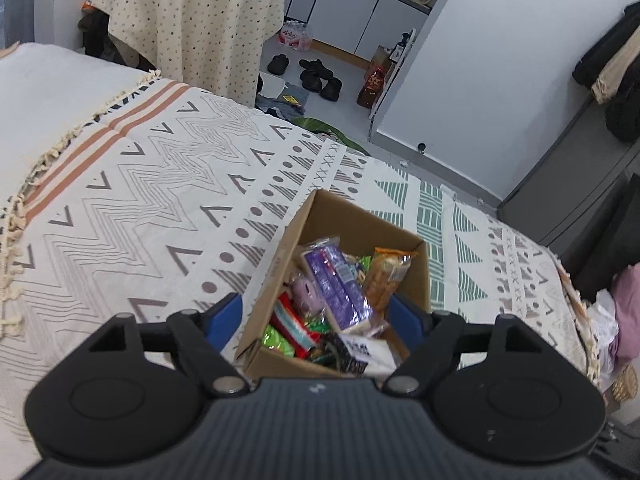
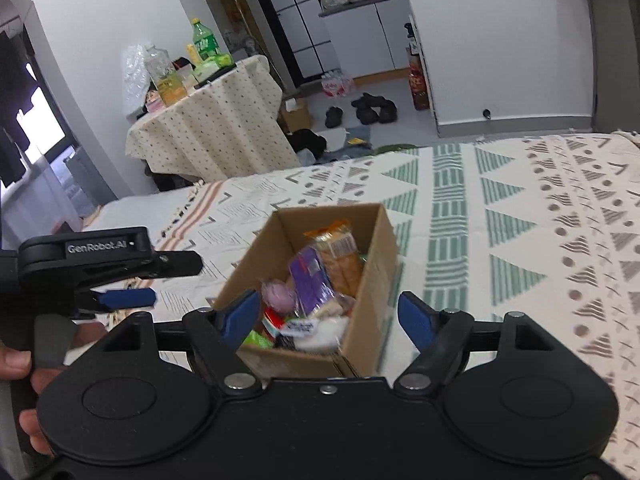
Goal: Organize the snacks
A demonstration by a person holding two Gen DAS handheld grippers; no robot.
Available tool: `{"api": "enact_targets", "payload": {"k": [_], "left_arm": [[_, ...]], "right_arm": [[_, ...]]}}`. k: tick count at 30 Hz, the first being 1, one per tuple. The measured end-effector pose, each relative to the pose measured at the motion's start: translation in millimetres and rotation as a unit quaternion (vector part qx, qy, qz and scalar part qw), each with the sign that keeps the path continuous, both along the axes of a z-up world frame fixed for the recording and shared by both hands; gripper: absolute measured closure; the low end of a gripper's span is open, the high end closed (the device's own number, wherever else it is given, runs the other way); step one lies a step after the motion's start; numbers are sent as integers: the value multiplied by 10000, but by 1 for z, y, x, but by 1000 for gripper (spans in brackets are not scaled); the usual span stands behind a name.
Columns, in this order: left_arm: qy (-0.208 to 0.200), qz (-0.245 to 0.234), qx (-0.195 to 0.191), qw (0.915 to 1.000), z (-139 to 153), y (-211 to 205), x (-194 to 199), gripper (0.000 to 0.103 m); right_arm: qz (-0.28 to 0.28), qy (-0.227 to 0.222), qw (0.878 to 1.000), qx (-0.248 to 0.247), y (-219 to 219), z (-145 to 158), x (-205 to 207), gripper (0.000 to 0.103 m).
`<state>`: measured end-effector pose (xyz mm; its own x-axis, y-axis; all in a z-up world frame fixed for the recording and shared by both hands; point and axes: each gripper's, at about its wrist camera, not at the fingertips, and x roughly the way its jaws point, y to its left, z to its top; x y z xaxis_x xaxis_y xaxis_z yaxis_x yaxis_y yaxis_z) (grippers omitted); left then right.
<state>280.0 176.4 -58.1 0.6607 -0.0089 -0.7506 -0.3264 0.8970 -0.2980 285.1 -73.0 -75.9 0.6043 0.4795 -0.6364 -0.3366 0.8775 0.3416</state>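
flanking the snack-filled cardboard box (image 1: 362, 222) on patterned bedspread (image 1: 160, 184): both grippers' fingers (image 1: 228, 312) wide, empty

Open brown cardboard box (image 2: 316, 280), near end: blurred in the right wrist view, wrappers there unreadable.

Purple foil snack packet (image 1: 338, 288): printing too small to read; lower end hidden under a black-and-white packet (image 1: 360, 350).

Pink round item (image 1: 306, 290): partly covered by the purple packet; kind cannot be told.

Box floor: hidden under the heap of packets.

Left gripper (image 1: 314, 314): fingertips cut off behind the box walls in its own view.

Patterned fringed cloth (image 1: 140, 208): near edge hidden by the gripper body; what it covers cannot be seen.

Person's hand (image 2: 24, 392): cut off at the left picture edge.
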Motion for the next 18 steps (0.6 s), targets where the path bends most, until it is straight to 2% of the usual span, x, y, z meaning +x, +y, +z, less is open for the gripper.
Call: {"api": "enact_targets", "payload": {"k": [12,16,18], "left_arm": [[-26,-241,88,9997,29,-32,-40,19],[-112,-437,252,9987,41,-48,-55,3],[-89,-511,183,9985,45,-55,-62,1]], "right_arm": [[-31,99,9999,-122,-38,30,-33,26],[-85,1,9999,-123,-52,42,-48,16],[-112,-73,9998,-170,-59,46,-54,9]]}}
